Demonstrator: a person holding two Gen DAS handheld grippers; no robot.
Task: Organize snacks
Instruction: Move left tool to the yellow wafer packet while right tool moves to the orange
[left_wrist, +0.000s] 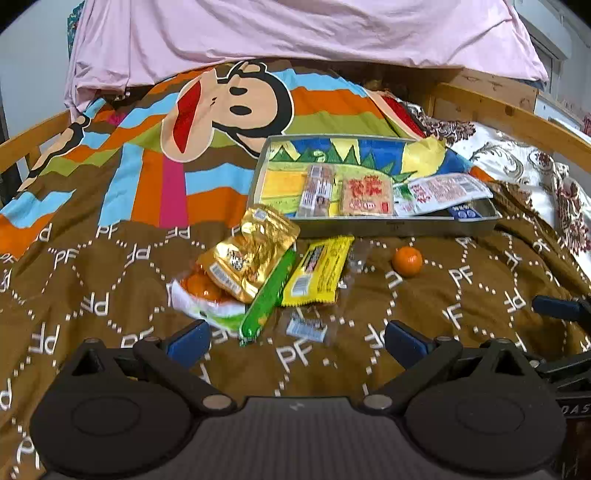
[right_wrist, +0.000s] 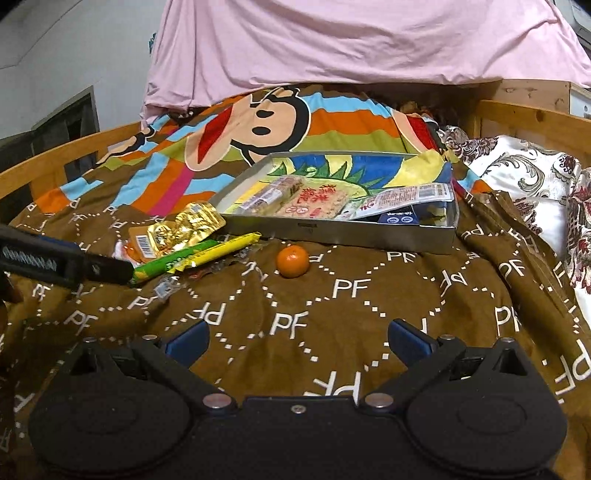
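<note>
Scene: snacks are spread on a brown quilt printed with white PF letters (right_wrist: 295, 295), with a shallow grey metal tin tray with a cartoon-printed bottom (right_wrist: 332, 232) sitting at about 12 o'clock from both grippers.
Already in the tray: a few flat packets, including a pale orange cracker pack with red characters (left_wrist: 366, 195) and a white-and-red pouch (left_wrist: 439, 192) leaning on the tray's near rim.
Still loose: crinkly gold foil pouch (left_wrist: 251, 254), long green stick pack (left_wrist: 267, 295), yellow wrapped bar (left_wrist: 321, 271), all piled together at 11 o'clock from the left gripper (left_wrist: 295, 338); a small clear wrapper (left_wrist: 308, 326) lies just ahead of it.
Loose fruit: small round orange mandarin (right_wrist: 292, 261) at 12 o'clock from the right gripper (right_wrist: 295, 338), just in front of the tray wall.
Jaws: both sets spread wide, nothing between them, hovering over the quilt.
How I'd do it: right side takes the mandarin, squeezing gently across its middle since it'll roll on soft bedding. Left should peel off the top packet by an edge, not dig into the whole pile.
</note>
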